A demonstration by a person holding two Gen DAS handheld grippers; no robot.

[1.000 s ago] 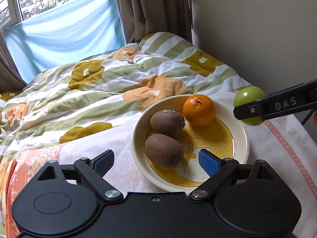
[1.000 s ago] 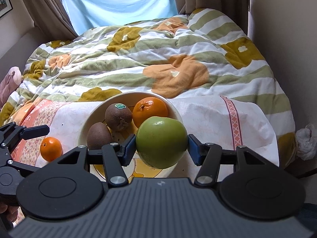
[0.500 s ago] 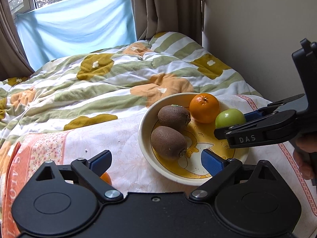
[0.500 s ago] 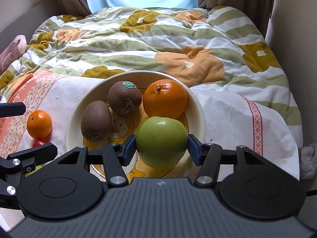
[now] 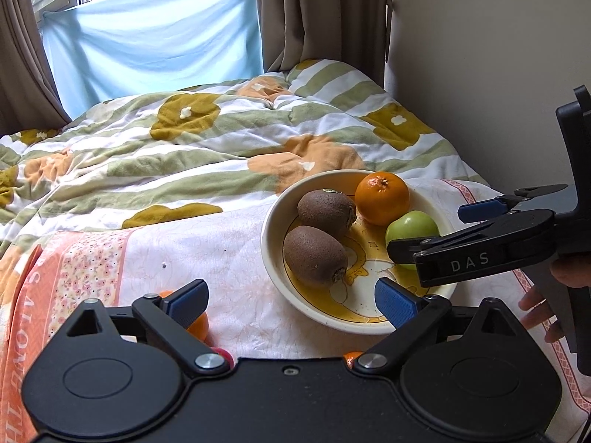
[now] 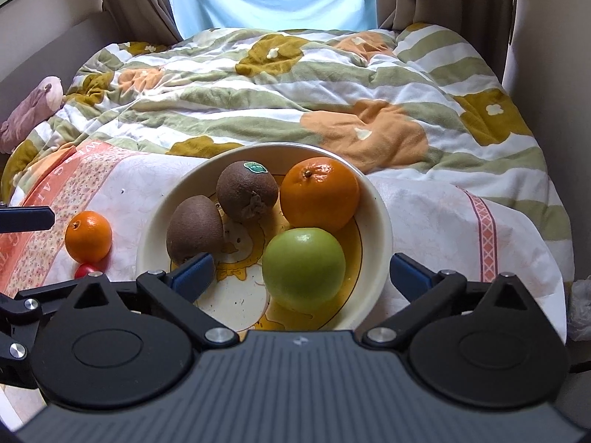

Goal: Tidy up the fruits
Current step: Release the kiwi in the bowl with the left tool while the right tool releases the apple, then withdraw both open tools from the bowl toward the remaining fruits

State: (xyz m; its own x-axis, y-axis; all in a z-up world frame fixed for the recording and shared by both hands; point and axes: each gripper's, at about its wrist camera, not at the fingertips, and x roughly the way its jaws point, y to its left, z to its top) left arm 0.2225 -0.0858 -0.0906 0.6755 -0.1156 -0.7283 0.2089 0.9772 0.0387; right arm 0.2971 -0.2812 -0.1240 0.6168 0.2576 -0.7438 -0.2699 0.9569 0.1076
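Striped blanket [image 6: 295, 85] covers the bed. At frame middle, the bowl [image 6: 380, 221] holds the apple [image 6: 303, 268], loose now between the right gripper [image 6: 301, 272] jaws as they open wide. Left gripper [image 5: 291, 297] jaws are wide, empty. Next, I think, grab the orange [image 6: 88, 236] at left.

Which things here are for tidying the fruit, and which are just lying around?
For the job:
bowl
green apple
two kiwis
orange in the bowl
loose orange
small red fruit
right hand-held gripper, jaws opening, clear of the apple

Just lying about:
quilt
curtains
pink plush toy
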